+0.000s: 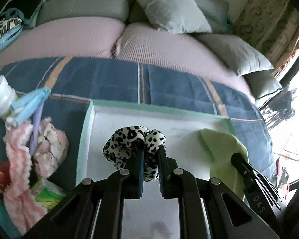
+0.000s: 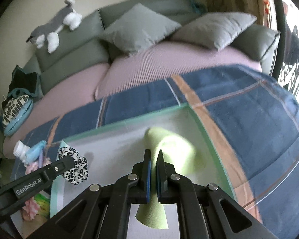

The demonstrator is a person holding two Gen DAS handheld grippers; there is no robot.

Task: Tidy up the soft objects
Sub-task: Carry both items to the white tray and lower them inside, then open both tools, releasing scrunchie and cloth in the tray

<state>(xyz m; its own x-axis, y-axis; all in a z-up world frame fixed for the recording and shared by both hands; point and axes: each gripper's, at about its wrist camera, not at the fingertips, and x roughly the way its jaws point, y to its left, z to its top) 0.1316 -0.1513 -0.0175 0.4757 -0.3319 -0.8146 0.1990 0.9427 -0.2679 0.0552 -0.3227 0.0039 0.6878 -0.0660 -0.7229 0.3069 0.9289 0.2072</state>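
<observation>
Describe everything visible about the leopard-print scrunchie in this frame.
The leopard-print scrunchie is a puffy ring of gathered, smooth-looking fabric, cream white with black spots. The left gripper holds it, jaws closed on a pinched fold, so it bunches into two lobes above the fingertips and hangs below them. It is held over the pale tray with the green rim, near the tray's left side. In the right wrist view it shows no contact with the tray, and nothing but the left gripper touches it.

**Soft things and containers, counted**

One leopard-print scrunchie point(image 1: 133, 139). One light green cloth point(image 2: 175, 149). One white tray point(image 1: 169, 115) with a green rim. Three grey cushions point(image 2: 141, 27) on the sofa. One plush dog point(image 2: 53, 27). One white-capped bottle point(image 1: 2, 93). One blue clothes peg point(image 1: 29, 103). Two black tools point(image 1: 151, 149).
</observation>
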